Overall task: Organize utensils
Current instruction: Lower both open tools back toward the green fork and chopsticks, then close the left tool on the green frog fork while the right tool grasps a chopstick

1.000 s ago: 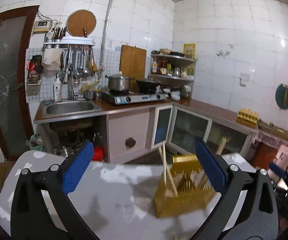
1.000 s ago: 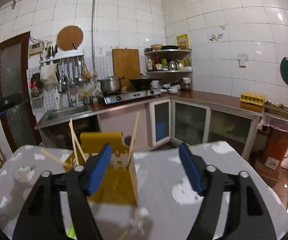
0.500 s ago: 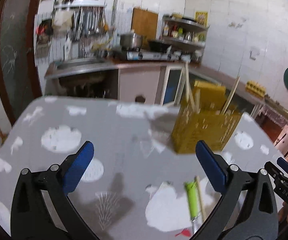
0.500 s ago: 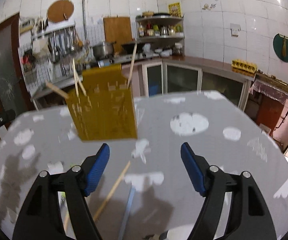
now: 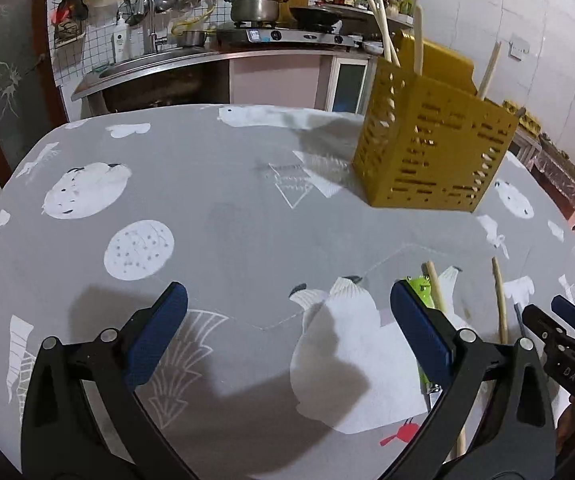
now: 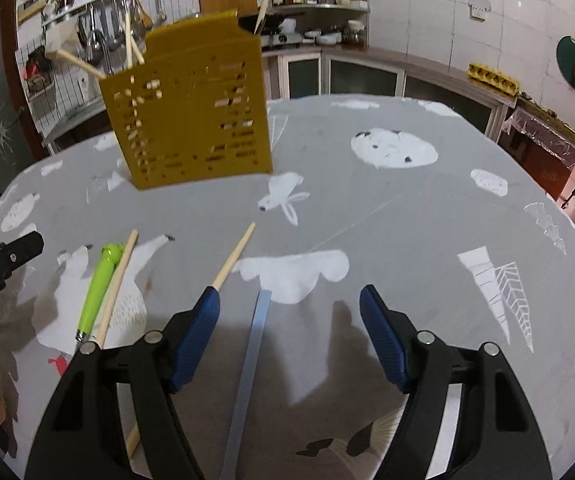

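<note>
Chopsticks are standing in the yellow holder (image 6: 191,112); several utensils are lying loose near the table's (image 6: 427,216) front edge; left gripper (image 5: 287,332) and right gripper (image 6: 289,336) are hovering with jaws released, right's just narrowing, empty.

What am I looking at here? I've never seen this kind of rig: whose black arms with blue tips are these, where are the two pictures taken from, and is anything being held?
A person holds one two-finger tool in each hand; each carries a fisheye camera looking along its fingers. One picture comes from the left gripper, the other from the right gripper. Both are open and hold nothing. On the grey patterned tablecloth stands a yellow utensil holder with chopsticks inside. Loose in front lie two chopsticks, a green-handled utensil and a pale blue strip, which lies between the right gripper's fingers, ungripped.
</note>
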`<state>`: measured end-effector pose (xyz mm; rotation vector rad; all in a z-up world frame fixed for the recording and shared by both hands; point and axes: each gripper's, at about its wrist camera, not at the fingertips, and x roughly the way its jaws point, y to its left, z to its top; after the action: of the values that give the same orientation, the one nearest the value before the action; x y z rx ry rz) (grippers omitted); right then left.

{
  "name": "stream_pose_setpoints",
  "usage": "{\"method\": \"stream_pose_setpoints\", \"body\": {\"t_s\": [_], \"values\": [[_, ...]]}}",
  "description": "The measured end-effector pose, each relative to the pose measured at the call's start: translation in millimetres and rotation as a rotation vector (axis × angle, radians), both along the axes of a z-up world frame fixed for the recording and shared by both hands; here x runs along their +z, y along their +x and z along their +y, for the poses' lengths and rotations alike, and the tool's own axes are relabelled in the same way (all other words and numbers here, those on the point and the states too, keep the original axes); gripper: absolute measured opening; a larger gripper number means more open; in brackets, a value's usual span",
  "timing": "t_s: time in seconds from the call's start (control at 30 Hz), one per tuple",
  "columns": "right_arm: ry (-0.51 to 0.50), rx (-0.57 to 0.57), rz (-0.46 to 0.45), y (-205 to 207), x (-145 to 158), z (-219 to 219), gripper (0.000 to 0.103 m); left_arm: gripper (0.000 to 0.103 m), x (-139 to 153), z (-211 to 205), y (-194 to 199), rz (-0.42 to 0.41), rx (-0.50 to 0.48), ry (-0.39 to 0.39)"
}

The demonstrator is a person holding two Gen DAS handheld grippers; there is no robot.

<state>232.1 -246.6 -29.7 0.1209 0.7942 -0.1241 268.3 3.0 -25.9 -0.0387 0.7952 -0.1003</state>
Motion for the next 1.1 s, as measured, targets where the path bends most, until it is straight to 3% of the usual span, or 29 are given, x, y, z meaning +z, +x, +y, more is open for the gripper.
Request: {"method": "stream_pose_setpoints", "body": {"t_s": [0.07, 0.23, 0.5, 0.57, 1.1], "values": [[0.006, 0.003, 0.029, 3, -5, 1, 0.057, 0.098, -1, -4, -1, 0.0, -0.009, 0.018], [0.0, -0.01, 0.072, 8, -12, 4, 0.051, 0.098, -3, -12, 2, 0.027, -0.029, 0.032], [-0.051, 0.001, 0.086, 10, -10, 18, 0.024, 0.098, -9, -23, 3, 0.077, -0.046, 0.006], [-0.051, 0.0, 0.08, 10, -9, 17, 0.013, 0.098, -9, -25, 4, 0.087, -0.05, -0.004], [0.004, -0.01, 0.062, 5, -12, -3, 0.011, 0.096, -22, -60, 4, 0.098, -0.083, 0.059]]}}
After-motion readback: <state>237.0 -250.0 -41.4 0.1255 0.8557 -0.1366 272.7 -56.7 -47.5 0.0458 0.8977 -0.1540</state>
